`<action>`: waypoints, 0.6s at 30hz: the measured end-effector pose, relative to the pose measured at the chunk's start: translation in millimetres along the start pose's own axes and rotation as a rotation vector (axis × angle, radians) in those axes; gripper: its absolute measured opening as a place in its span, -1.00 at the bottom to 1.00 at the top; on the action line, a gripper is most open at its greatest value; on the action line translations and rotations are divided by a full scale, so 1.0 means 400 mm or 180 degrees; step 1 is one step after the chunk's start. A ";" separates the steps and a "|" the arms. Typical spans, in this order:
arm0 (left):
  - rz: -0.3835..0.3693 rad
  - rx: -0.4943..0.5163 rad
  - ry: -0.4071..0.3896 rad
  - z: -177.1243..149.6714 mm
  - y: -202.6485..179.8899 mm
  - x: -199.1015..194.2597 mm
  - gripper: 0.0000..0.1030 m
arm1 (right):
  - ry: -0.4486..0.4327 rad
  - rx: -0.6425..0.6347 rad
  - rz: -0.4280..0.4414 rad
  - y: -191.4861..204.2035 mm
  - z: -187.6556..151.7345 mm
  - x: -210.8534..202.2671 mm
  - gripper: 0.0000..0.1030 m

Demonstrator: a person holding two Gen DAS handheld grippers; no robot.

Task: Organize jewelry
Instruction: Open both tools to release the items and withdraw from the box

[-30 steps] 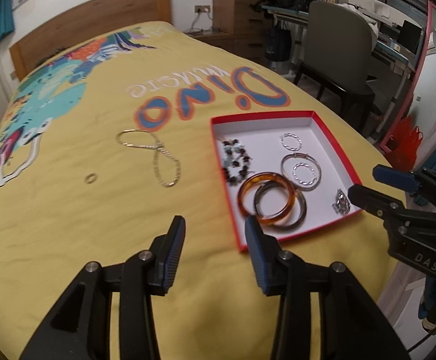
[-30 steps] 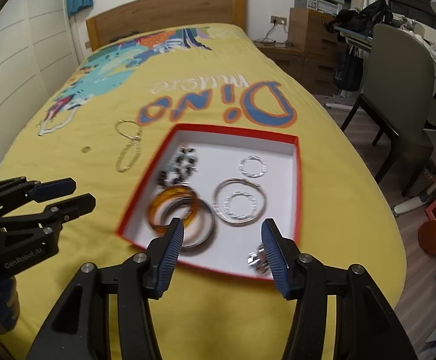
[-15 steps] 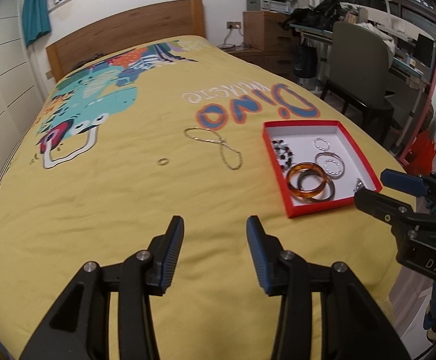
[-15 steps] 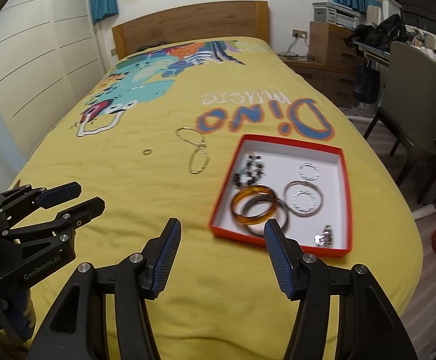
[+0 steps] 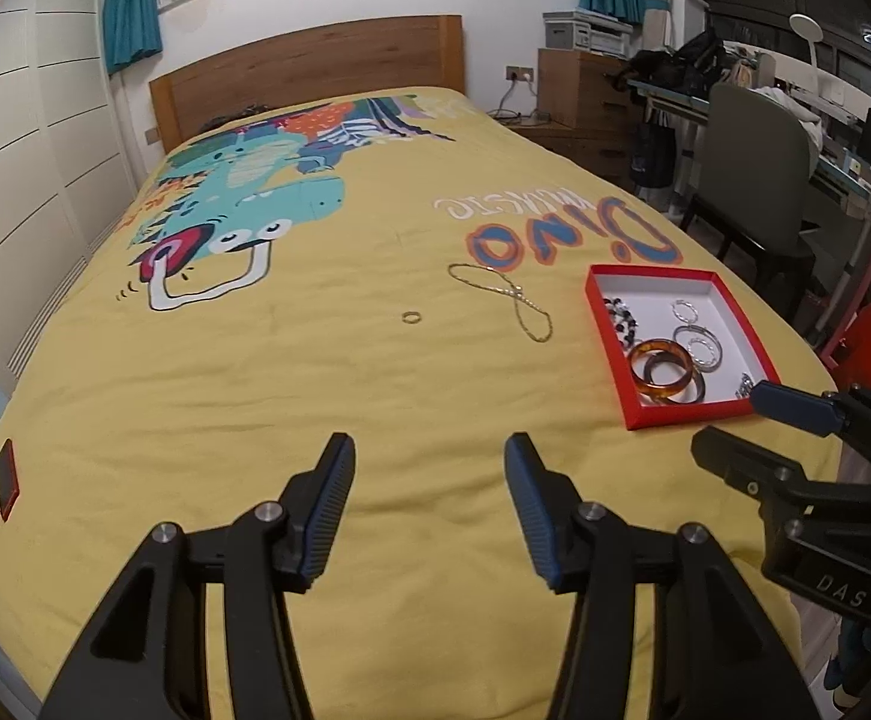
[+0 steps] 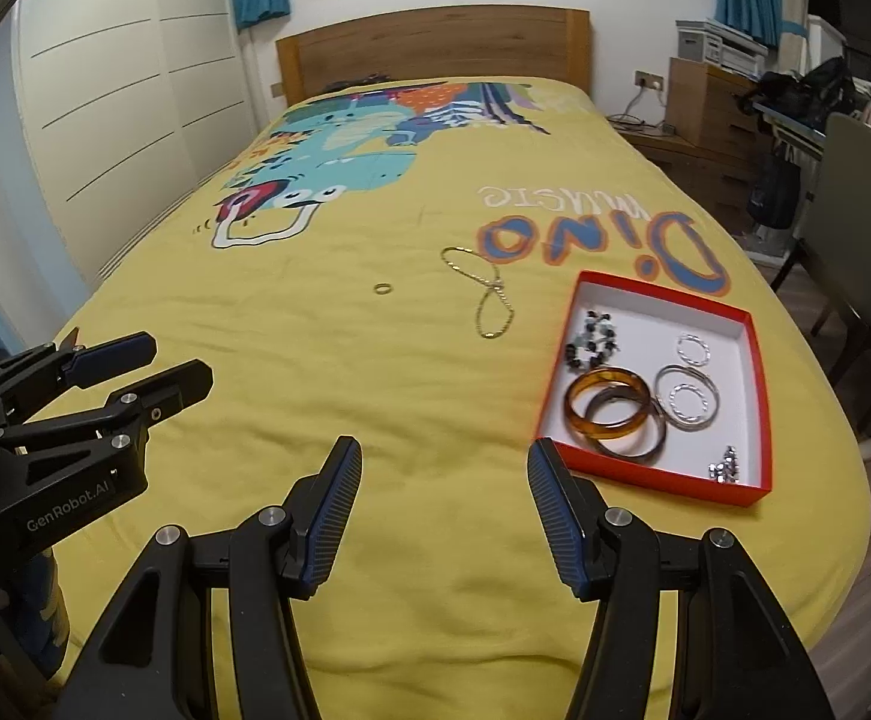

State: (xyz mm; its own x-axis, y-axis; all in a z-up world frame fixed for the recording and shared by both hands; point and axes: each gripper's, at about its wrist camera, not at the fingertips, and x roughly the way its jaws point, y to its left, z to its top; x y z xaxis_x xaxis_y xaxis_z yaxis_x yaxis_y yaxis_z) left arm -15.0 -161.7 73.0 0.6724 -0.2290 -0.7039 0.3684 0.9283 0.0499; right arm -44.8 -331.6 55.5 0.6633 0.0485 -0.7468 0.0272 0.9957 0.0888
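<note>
Beside the red tray (image 6: 756,360), a gold chain (image 6: 491,300) on yellow bedspread (image 6: 375,390)

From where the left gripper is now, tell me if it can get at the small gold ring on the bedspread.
Probably yes. The left gripper holds nothing, its jaws are opening, and only bare bedspread lies between it and the ring. The chain and the red box sit off to the side.

light: dim, even | focus: sharp | edges: fisheye-bent, dark corners
</note>
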 end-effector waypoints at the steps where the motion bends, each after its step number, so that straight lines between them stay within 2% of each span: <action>1: 0.0009 -0.0013 -0.0009 -0.002 0.006 -0.004 -0.03 | -0.0005 -0.0013 0.0007 0.007 0.000 -0.002 0.11; 18: 0.0057 -0.0119 -0.0075 -0.013 0.047 -0.037 -0.03 | -0.0022 -0.0176 0.0064 0.086 0.006 -0.010 0.12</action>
State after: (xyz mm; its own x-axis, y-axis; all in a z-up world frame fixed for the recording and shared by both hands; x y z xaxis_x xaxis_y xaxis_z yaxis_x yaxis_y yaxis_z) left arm -21.2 -139.2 80.6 0.6939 -0.2187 -0.6861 0.3322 0.9425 0.0356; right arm -44.6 -297.8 63.2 0.6684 0.0682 -0.7407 -0.0275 0.9974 0.0670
